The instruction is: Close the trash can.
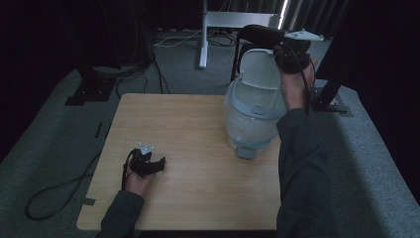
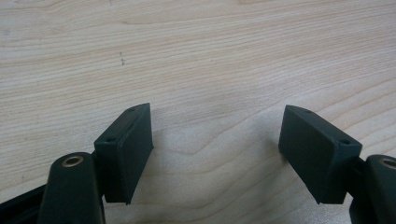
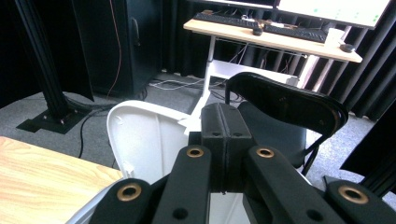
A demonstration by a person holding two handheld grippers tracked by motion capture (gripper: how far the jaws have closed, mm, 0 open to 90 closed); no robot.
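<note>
Your right gripper [image 1: 286,49], jaws pressed together, sits at the top edge of the bin's raised lid [image 1: 260,68]; whether they pinch the lid I cannot tell. The bin [image 1: 250,121] stands near the tabletop's [image 1: 198,148] far right corner, lid upright, well apart from your left gripper [image 1: 157,163], which rests spread near the front left.

A pale blue and white bin [image 1: 251,116] stands upright at the right of the table's far edge, in the upper right of the high view. Its white lid [image 1: 261,68] is raised, tilted back, a translucent liner showing inside.
</note>
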